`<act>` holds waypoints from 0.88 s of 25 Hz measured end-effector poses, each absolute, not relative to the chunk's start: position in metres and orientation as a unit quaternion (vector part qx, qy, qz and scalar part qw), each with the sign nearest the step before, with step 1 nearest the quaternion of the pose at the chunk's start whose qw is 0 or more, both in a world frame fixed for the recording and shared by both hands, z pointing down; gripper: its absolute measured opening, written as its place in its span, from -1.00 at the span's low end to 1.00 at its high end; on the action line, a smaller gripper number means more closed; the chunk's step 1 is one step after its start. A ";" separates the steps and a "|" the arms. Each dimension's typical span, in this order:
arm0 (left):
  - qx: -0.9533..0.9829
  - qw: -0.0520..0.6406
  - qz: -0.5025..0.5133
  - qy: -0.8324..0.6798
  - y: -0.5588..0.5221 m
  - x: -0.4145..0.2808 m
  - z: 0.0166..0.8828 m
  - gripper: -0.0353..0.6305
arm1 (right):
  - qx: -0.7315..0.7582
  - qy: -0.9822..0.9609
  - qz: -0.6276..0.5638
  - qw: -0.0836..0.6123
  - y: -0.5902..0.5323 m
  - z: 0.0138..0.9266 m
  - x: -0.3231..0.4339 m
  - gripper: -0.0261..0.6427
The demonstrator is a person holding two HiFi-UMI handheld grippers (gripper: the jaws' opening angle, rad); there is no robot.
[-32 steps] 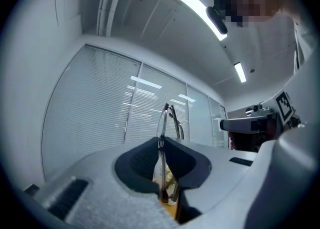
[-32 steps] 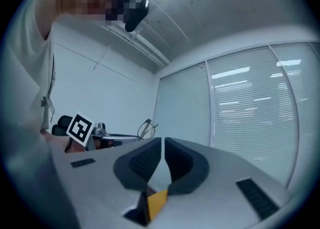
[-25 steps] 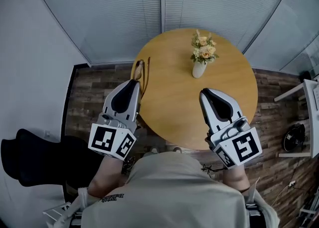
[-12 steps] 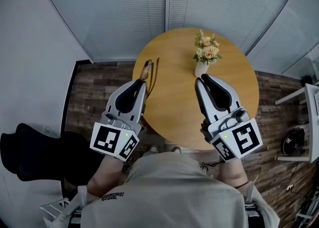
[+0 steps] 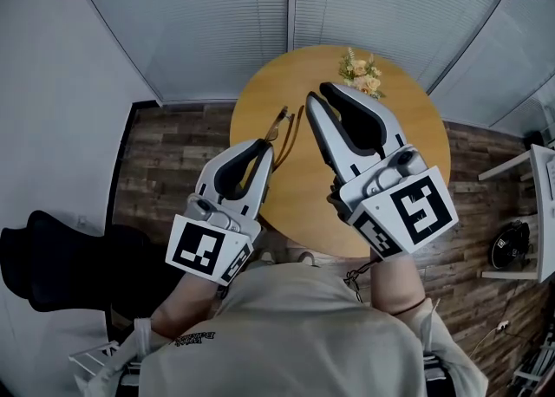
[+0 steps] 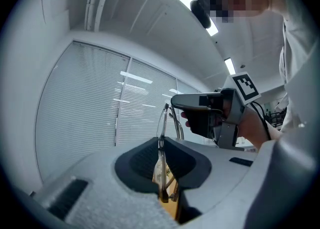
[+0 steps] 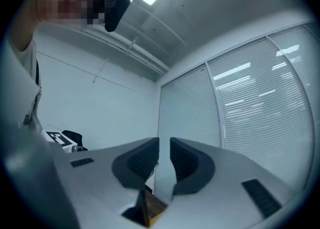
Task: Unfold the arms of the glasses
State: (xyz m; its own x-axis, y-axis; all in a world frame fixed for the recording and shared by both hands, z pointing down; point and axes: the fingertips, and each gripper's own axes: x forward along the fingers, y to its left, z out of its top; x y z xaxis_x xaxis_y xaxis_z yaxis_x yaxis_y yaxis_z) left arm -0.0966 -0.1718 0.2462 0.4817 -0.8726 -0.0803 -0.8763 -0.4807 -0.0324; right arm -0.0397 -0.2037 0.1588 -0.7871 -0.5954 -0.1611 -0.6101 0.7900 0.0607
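The thin-rimmed glasses (image 5: 286, 126) hang in the air over the left edge of the round wooden table (image 5: 408, 152). My left gripper (image 5: 260, 149) is shut on them. In the left gripper view the glasses (image 6: 161, 140) stand edge-on between the pads, the rim rising above the jaws and the arms folded. My right gripper (image 5: 317, 94) is raised just right of the glasses, close to them but apart. It also shows in the left gripper view as the right gripper (image 6: 176, 101). In its own view the right gripper (image 7: 164, 145) has a narrow gap with nothing in it.
A white vase of yellow flowers (image 5: 360, 70) stands at the table's far side, partly behind the right gripper. Closed blinds fill the walls behind. A black chair (image 5: 52, 274) is at the lower left, white furniture (image 5: 539, 205) at the right edge.
The right gripper has risen and swung left and away from the person, ending next to the glasses. The left gripper has drifted slightly right, still holding the glasses.
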 end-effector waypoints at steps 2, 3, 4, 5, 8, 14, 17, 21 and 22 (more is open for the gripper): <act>-0.862 0.036 0.025 0.506 -0.169 -0.093 0.245 -0.75 | -0.316 0.945 0.053 0.061 -0.204 0.162 -0.043 -0.78; -0.862 0.036 0.026 0.504 -0.168 -0.092 0.244 -0.75 | -0.313 0.946 0.050 0.059 -0.203 0.164 -0.045 -0.78; -0.863 0.036 0.026 0.504 -0.168 -0.092 0.244 -0.75 | -0.310 0.948 0.048 0.056 -0.203 0.166 -0.047 -0.78; -0.862 0.036 0.028 0.504 -0.168 -0.093 0.243 -0.75 | -0.308 0.949 0.047 0.052 -0.203 0.168 -0.049 -0.78; -0.856 0.032 0.036 0.515 -0.171 -0.100 0.241 -0.75 | -0.311 0.948 0.051 0.040 -0.206 0.175 -0.052 -0.78; -0.839 0.021 0.056 0.541 -0.171 -0.114 0.238 -0.75 | -0.317 0.947 0.034 0.041 -0.205 0.186 -0.038 -0.78; -0.832 0.018 0.066 0.550 -0.173 -0.123 0.237 -0.75 | -0.319 0.946 0.027 0.041 -0.204 0.194 -0.033 -0.78; -0.819 0.011 0.076 0.568 -0.183 -0.137 0.235 -0.75 | -0.314 0.948 0.032 0.023 -0.204 0.213 -0.028 -0.78; -0.815 0.011 0.077 0.574 -0.185 -0.141 0.234 -0.75 | -0.312 0.949 0.031 0.015 -0.203 0.220 -0.027 -0.78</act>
State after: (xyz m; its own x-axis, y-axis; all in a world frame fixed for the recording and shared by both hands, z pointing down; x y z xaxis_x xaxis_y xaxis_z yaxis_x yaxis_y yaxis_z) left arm -0.1408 -0.1849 0.2341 0.3290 -0.9341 -0.1385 -0.9377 -0.3405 0.0695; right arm -0.0266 -0.2028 0.2201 -0.8045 -0.5920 -0.0485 -0.5939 0.8030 0.0493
